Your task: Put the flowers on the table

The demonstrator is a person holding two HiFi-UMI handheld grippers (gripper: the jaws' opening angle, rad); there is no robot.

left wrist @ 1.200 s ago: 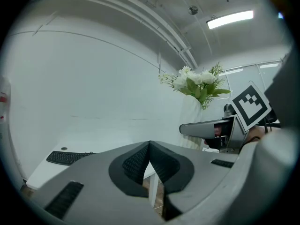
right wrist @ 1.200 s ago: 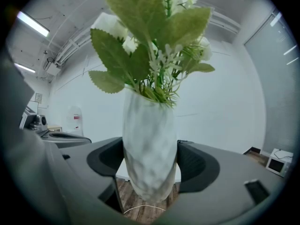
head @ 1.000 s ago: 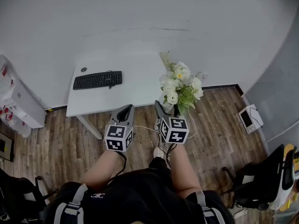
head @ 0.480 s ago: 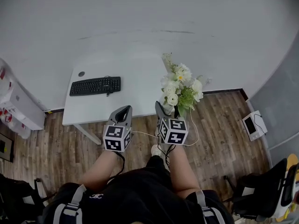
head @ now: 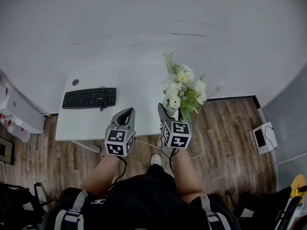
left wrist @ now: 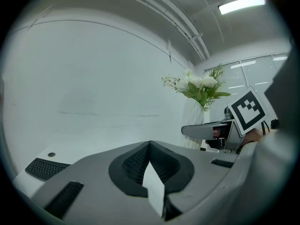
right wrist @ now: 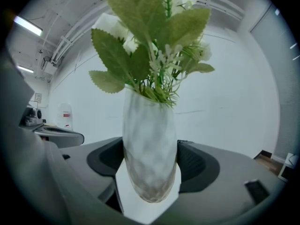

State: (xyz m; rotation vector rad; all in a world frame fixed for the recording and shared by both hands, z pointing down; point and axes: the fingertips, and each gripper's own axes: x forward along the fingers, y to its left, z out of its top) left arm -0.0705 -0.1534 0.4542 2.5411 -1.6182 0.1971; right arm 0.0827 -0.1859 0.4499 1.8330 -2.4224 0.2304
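Firmly clamped, the right tool point(head: 171, 113) grasps a white textured vase point(right wrist: 150, 153) between its two jaws, the vessel upright and filling the gap. The flowers point(head: 184, 87), white blooms with green leaves, rise from the vase straight above and ahead of that tool. Just to its left, the left tool point(head: 125, 115) is clenched, its jaws pressed together. A white tabletop point(head: 139, 80) lies ahead of both tools, with a black keyboard point(head: 89, 98) resting on it, ahead and to the left of the left tool.
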